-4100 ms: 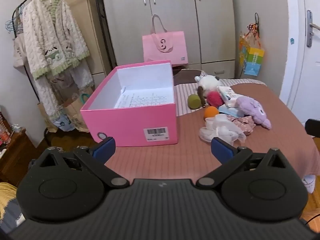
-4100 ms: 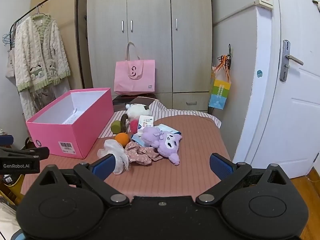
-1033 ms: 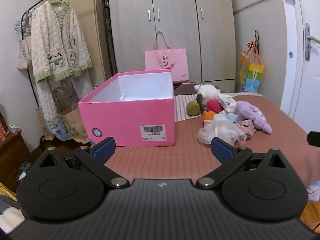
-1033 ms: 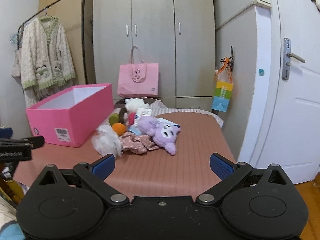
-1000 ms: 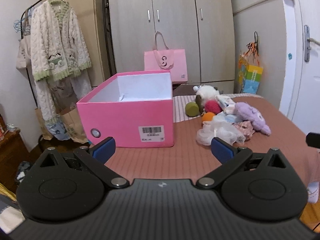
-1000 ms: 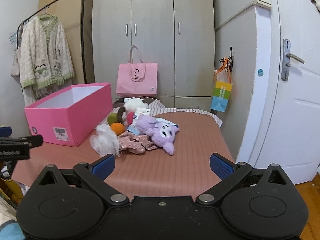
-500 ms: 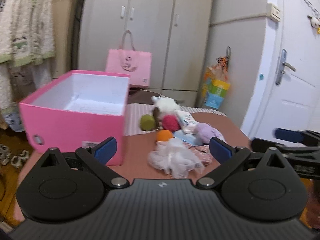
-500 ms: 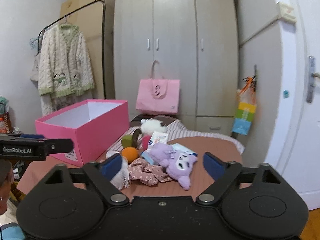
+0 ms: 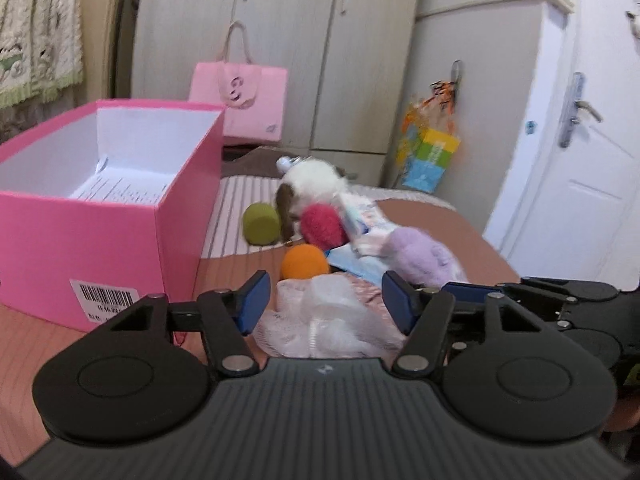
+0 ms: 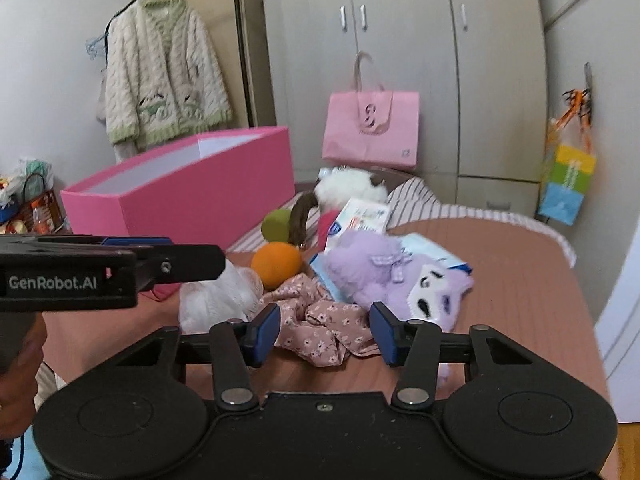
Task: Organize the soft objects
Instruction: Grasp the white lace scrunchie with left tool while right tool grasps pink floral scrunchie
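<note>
A pile of soft things lies on the brown table right of an open pink box. My left gripper is open, its pads either side of a white mesh puff, not closed on it. My right gripper is open just above a pink floral scrunchie. Behind lie a purple plush, an orange ball, a green ball, a red ball and a white plush. The left gripper also shows in the right wrist view.
A tissue pack and a blue packet lie among the toys. A pink bag stands by the wardrobe. A cardigan hangs at the left. A white door is at the right.
Both grippers have moved forward and down to the pile. Both jaws have narrowed but stay open. The left gripper now frames the white puff, the right one the scrunchie.
</note>
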Tool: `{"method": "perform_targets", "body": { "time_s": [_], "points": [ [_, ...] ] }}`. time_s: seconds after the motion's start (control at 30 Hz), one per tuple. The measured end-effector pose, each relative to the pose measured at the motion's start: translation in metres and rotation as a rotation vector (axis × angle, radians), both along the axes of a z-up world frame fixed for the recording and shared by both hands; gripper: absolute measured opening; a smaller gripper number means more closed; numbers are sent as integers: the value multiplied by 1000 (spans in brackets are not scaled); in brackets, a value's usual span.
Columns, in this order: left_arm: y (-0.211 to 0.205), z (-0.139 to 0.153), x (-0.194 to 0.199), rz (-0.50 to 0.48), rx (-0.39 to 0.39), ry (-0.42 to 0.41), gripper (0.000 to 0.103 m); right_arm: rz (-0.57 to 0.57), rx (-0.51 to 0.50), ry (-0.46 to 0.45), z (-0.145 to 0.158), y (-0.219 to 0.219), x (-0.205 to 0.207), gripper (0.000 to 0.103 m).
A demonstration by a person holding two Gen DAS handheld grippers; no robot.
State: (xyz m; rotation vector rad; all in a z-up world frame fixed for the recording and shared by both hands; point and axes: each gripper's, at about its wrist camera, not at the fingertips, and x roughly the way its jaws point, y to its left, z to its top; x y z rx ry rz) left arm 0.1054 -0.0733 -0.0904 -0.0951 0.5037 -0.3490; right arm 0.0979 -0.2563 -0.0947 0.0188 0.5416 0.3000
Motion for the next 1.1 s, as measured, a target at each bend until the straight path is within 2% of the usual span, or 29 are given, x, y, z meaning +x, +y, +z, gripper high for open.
{"method": "perform_targets", "body": {
  "time_s": [0.13,0.23,0.47,0.5,0.53,0.57,0.63,0.7,0.8,0.87,1.03,1.1],
  "points": [
    [6,-13,10,23,-31,55,61,-1,-31,23,-9,8,14,56],
    [2,-19,14,11,-18,80,61,1,-63,63,-19,14,21,60],
    [-4,-27,21,3,-21,118,65,-16,-50,42,-25,12,20,61],
    [-5,-28,22,3,-19,119,65,-8,-55,31,-25,12,19,57],
    [-6,-30,23,2,-14,118,66,6,-46,27,-26,12,17,47],
    [-8,-31,23,4,-6,117,66,17,-32,26,-26,11,16,43],
    [-10,-33,23,9,0,123,65,31,-28,19,-26,12,14,28],
    [-10,-35,23,20,-13,127,64,43,-14,14,-26,13,13,21],
    [-8,-36,23,44,-52,131,63,33,15,18,-26,13,14,20],
    [-8,-36,22,46,-47,132,63,24,30,14,-27,14,13,20],
    [-2,-34,17,46,-63,126,46,7,21,13,-26,17,9,19],
    [-2,-31,13,56,-20,104,43,-4,25,16,-25,16,6,19]
  ]
}}
